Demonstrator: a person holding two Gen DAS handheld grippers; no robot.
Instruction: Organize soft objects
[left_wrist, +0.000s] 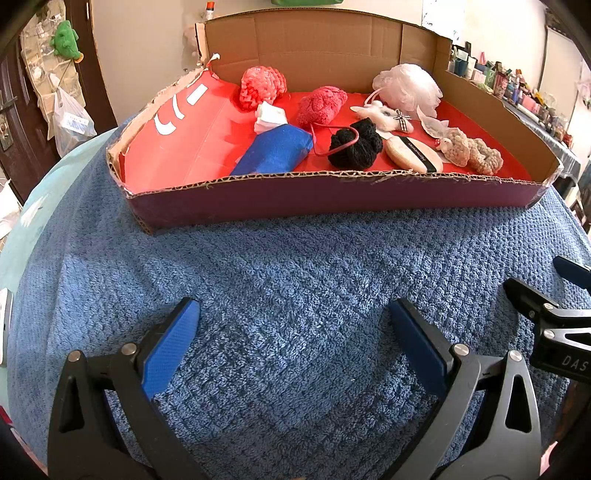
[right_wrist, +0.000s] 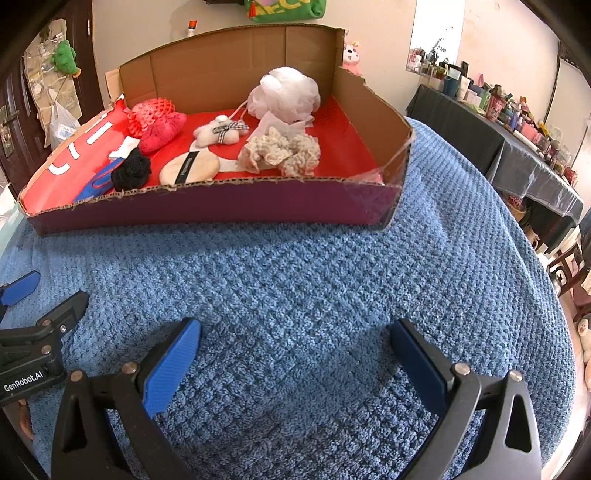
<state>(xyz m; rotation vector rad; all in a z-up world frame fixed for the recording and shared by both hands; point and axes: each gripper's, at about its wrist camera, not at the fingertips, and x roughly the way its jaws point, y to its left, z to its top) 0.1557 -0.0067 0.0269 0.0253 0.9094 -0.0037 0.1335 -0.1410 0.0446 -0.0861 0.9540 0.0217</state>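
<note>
Both tools hang over the bare blue towel that covers the worktop, near its front edge, side by side. The left tool has its blue pads spread wide with nothing between them, and the right tool is just as wide apart and empty.

Farther back on the towel sits a shallow cardboard tray with a red floor, and all the soft things lie inside it. Toward its left end a blue pouch leans by a white wad, with two red knitted pieces behind. In the middle is a black knitted ball touching a round beige powder puff. A small white plush lies behind them. At the right end a beige crocheted piece sprawls in front of a pale mesh bath pouf in the back corner.
</note>
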